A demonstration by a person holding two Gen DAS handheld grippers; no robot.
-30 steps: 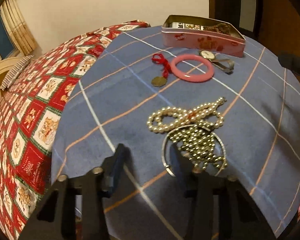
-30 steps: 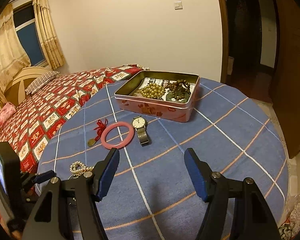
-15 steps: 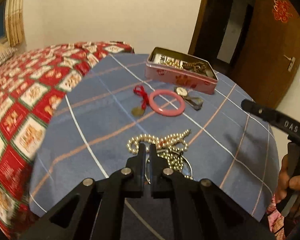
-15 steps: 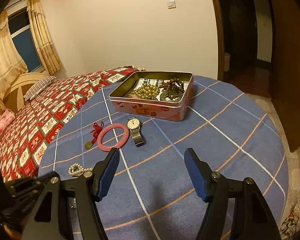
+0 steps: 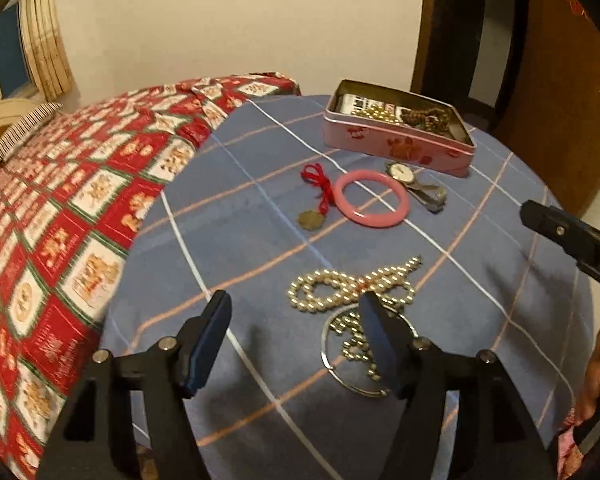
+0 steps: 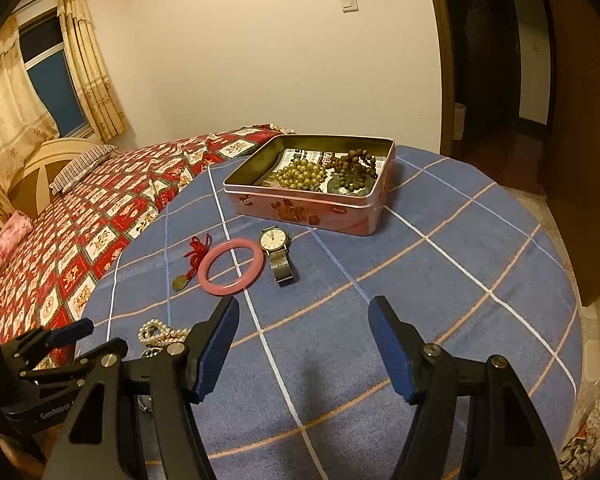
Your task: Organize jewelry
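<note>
A pink tin [image 5: 396,146] [image 6: 312,210] stands open at the back of the blue plaid table and holds gold and brown beads. A pearl necklace [image 5: 340,288] [image 6: 160,332] lies near a silver bangle [image 5: 340,368] with gold beads in it. A pink bangle [image 5: 372,198] [image 6: 231,266], a red-corded pendant [image 5: 316,200] [image 6: 188,268] and a watch [image 5: 416,184] [image 6: 278,248] lie in the middle. My left gripper [image 5: 294,340] is open and empty, just short of the pearls. My right gripper [image 6: 302,344] is open and empty above bare cloth.
A bed with a red patterned cover [image 5: 60,208] lies left of the table [image 6: 440,280]. A wooden door [image 5: 560,100] stands at the right. The left gripper also shows at the lower left of the right wrist view [image 6: 60,344].
My left gripper shut half a second ago and is now wide open again, empty. The right gripper stayed open and hardly moved.
</note>
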